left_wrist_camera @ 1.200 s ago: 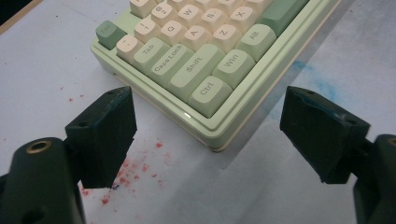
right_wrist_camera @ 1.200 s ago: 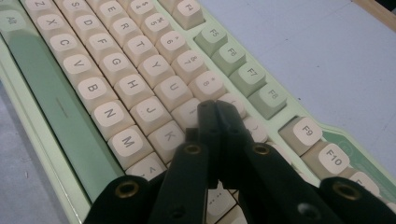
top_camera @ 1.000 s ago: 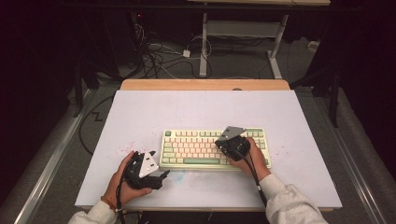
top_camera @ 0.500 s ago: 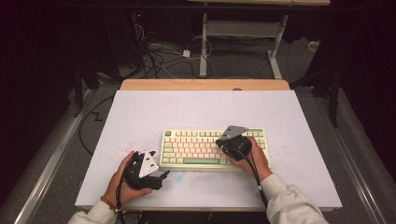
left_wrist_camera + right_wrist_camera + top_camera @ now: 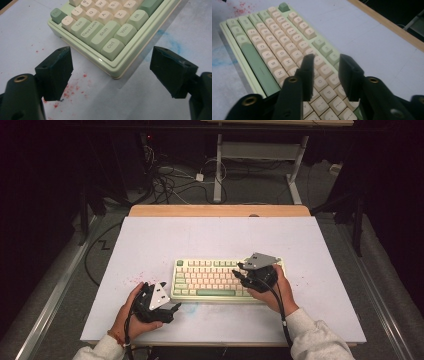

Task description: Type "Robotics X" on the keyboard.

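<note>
High view: the keyboard (image 5: 212, 280) is lying near the front of the white counter (image 5: 200, 235). The right tongs (image 5: 325, 72) are hovering over its smooth, rounded cream keys, jaws just having been opening, nothing between them. The left tongs (image 5: 110, 72) are waiting wide open beside its pale green plastic corner, gripping nothing.

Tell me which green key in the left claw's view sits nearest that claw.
The Ctrl key at the keyboard's near corner. Win, Shift and Caps Lock lie farther up; Ctrl alone borders the corner edge facing the left claw.
</note>
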The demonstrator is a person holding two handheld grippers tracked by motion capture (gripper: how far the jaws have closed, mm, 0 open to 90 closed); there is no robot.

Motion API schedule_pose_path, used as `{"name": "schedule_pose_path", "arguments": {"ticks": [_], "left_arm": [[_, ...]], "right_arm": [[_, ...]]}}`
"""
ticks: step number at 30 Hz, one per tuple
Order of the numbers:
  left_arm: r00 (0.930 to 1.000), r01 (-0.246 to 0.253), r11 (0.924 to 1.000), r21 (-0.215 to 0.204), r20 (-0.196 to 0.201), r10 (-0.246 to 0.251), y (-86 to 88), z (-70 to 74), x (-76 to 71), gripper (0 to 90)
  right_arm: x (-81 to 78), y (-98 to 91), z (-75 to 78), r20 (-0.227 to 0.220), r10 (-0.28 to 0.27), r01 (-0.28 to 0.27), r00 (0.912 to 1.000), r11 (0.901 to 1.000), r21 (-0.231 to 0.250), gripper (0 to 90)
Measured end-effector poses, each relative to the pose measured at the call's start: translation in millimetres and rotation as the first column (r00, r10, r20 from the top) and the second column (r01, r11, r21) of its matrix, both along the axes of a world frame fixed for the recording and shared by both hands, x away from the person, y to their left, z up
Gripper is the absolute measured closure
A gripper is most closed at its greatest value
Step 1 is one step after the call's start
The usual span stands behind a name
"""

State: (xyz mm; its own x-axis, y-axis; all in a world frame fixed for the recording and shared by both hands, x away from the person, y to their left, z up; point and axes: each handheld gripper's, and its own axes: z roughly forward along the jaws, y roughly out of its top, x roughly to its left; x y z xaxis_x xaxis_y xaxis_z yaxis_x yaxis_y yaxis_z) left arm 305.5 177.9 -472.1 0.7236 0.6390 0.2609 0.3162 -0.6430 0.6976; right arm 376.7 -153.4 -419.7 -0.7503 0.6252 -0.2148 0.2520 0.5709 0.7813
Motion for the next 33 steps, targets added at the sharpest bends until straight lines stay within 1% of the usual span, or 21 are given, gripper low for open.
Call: {"name": "schedule_pose_path", "arguments": {"ticks": [3, 5, 7, 9, 12, 14, 18, 25, 29, 33], "left_arm": [[1.0, 0.001, 1.0, 0.007, -0.001, -0.001, 0.0, 0.0, 0.1, 17.3], [1.0, -0.002, 1.0, 0.004, 0.001, 0.002, 0.0, 0.2, 0.2, 17.3], [1.0, -0.004, 1.0, 0.005, 0.002, 0.004, -0.1, 0.4, 0.1, 17.3], [1.0, -0.008, 0.9999, 0.007, 0.004, 0.008, -0.4, 0.3, 0.2, 17.4], [0.9998, -0.017, 0.9998, 0.006, 0.005, 0.017, 0.0, 0.7, 0.2, 18.8], [0.9998, -0.019, 0.9998, -0.005, 0.008, 0.019, 0.6, 1.4, 0.1, 19.3], [0.9997, -0.023, 0.9997, -0.004, 0.009, 0.023, 1.0, 1.8, -0.1, 20.6], [0.9996, -0.025, 0.9997, -0.001, 0.012, 0.025, 0.6, 2.0, -0.2, 21.1], [0.9996, -0.026, 0.9997, 0.0, 0.013, 0.026, 0.7, 2.6, -0.3, 21.6], [0.9996, -0.024, 0.9997, -0.01, 0.013, 0.024, 1.9, 4.1, -0.3, 22.4]], "right_arm": [[-4.0, -2.6, 3.7, 0.026, -0.005, 0.005, 0.9997, 0.9999, 0.016, 50.3], [-7.1, -3.8, 4.7, 0.036, 0.005, -0.006, 0.9993, 0.9998, 0.019, 43.1], [-10.6, -5.3, 5.5, 0.058, -0.004, 0.003, 0.9983, 0.9998, 0.019, 38.4], [-13.6, -8.0, 6.7, 0.072, -0.004, 0.002, 0.9974, 0.9993, 0.038, 32.0], [-18.5, -12.4, 8.6, 0.103, -0.019, 0.015, 0.9945, 0.999, 0.043, 27.0], [-21.6, -15.8, 9.9, 0.11, -0.024, 0.019, 0.9936, 0.9988, 0.046, 25.9], [-28.2, -24.0, 10.4, 0.124, -0.035, 0.026, 0.9917, 0.9972, 0.07, 23.5], [-39.3, -37.6, 9.0, 0.154, -0.068, 0.058, 0.9857, 0.996, 0.068, 22.5], [-46.7, -45.8, 6.3, 0.169, -0.079, 0.072, 0.9825, 0.9961, 0.051, 23.0], [-53.8, -54.5, 3.2, 0.176, -0.093, 0.088, 0.98, 0.9954, 0.037, 23.2]]}}
